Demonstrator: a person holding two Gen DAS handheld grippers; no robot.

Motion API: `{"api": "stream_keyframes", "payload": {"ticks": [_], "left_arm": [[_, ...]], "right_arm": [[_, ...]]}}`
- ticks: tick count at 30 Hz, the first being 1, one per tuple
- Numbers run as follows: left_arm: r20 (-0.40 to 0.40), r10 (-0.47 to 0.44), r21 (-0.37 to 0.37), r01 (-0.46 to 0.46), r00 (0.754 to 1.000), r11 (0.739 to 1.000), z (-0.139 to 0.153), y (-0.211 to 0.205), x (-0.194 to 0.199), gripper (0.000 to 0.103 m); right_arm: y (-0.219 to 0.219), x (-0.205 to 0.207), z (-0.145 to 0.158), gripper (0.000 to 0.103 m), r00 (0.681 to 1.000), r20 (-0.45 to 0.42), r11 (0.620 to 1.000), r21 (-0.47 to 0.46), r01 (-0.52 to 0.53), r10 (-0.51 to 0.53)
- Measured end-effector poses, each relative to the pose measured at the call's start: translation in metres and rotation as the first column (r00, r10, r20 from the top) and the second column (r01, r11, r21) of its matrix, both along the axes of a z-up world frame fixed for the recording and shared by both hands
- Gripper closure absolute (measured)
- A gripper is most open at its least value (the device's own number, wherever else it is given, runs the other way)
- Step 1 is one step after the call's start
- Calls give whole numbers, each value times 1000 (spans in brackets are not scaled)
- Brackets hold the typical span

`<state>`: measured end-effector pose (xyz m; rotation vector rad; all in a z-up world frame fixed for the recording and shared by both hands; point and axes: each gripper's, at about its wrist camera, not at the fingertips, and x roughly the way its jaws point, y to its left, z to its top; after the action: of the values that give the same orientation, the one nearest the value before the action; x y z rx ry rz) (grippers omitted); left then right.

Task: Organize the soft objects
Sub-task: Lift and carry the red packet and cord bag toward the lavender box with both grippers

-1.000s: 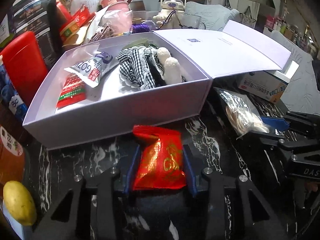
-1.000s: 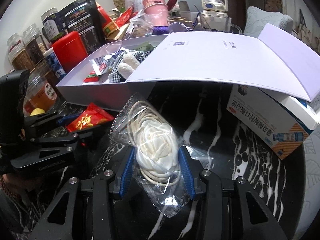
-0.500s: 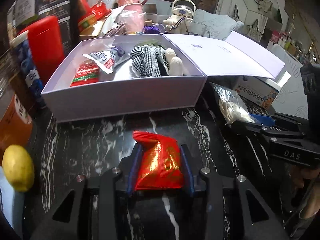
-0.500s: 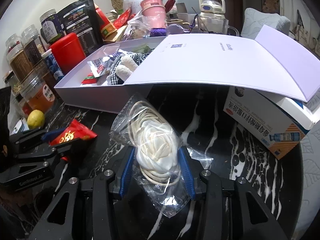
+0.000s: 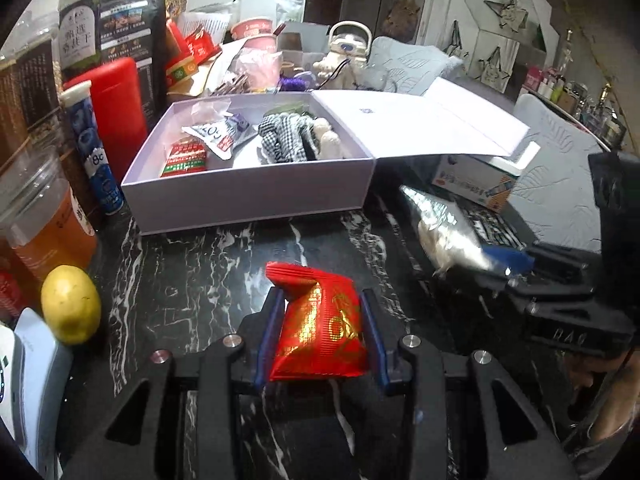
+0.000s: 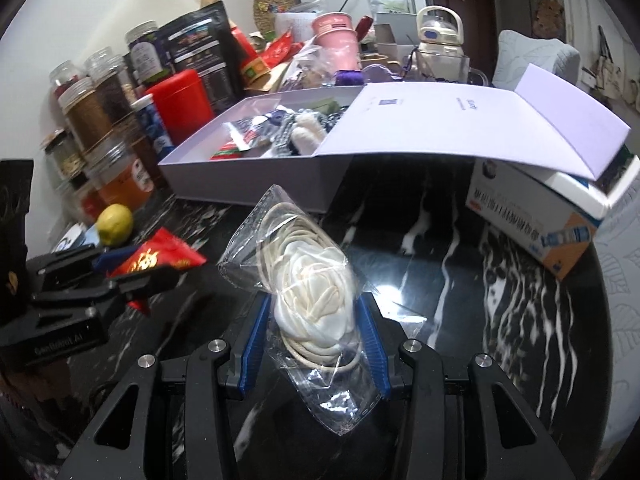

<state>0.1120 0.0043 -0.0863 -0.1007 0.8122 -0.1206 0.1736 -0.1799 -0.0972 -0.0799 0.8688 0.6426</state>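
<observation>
The left gripper point(image 5: 320, 332) is clamped on a red packet point(image 5: 320, 336) with gold print, its blue pads point(image 5: 267, 336) pressing both sides and the packet held up over the black marble table point(image 5: 192, 280). The right gripper point(image 6: 312, 340) is likewise clamped, on a clear bag point(image 6: 308, 280) holding a white fabric flower and coiled cord (the bag's open end droops below the pads). Beyond both grippers sits the open white box point(image 5: 248, 200), its lid point(image 6: 460, 120) folded out to the right over a carton point(image 6: 532, 216). Inside lie a red-green sachet point(image 5: 185, 158), a silver pouch point(image 5: 216, 136), checked cloth point(image 5: 284, 140) and a white plush point(image 5: 330, 144). A lemon point(image 5: 71, 304) rests left of the box, near jars point(image 6: 92, 112) and a red tin point(image 5: 116, 108).
</observation>
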Motion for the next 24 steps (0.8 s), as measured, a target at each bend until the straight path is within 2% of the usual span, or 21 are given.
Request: {"api": "stream_keyframes", "payload": {"ticks": [10,24], "left_arm": [[75,-41,-2,41,996,999,30,-2,-39,65],[187,-105,27,101,977,994,79,-5,-88,65]], "right_arm": [[-4,-49,21,59,999,33,999,52,-10,8],[-8,-122,65,59,989,149,991,131,-6,-13]]}}
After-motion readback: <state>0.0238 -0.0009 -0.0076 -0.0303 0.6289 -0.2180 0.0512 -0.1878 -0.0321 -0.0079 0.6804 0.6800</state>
